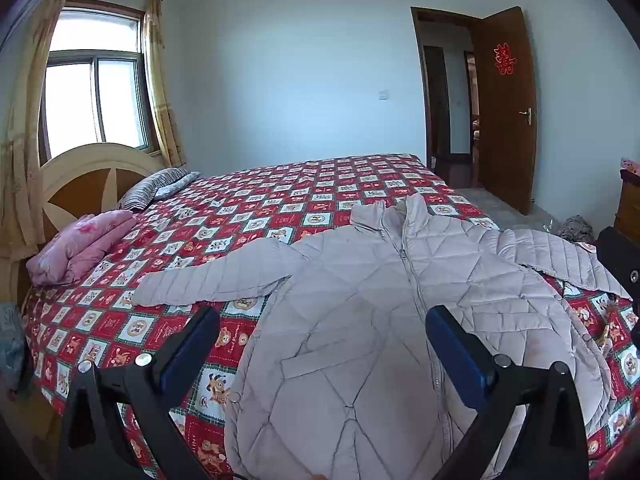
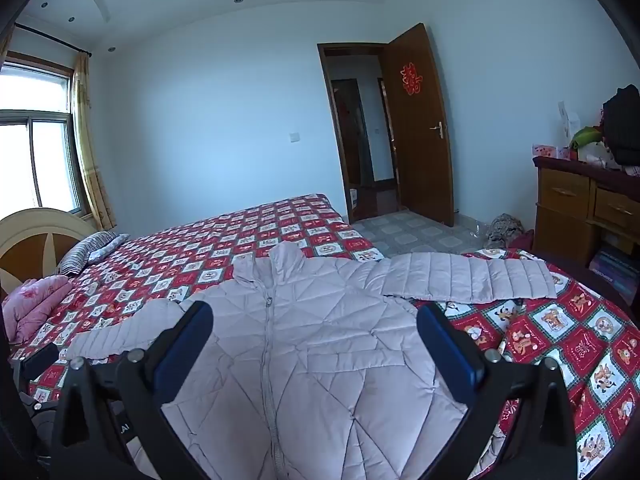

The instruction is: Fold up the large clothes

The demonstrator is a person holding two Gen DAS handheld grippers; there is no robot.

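Folding has not begun, as far as I can judge. My pale lilac quilted puffer jacket [image 1: 360,320] lies flat and zipped, front up, on the red and white cartoon-patterned bedspread [image 1: 248,208], collar toward the far side and hem nearest me. Both sleeves are spread out: one reaches left toward the folded pink blanket [image 1: 80,248], the other stretches right across the bed's corner [image 2: 472,276]. My left gripper [image 1: 320,340] hovers above the jacket's lower left front, its blue pads wide apart and holding nothing. My right gripper [image 2: 316,340] hangs over the chest, equally spread and empty. Sleeves still need bringing in, then the body doubled over.
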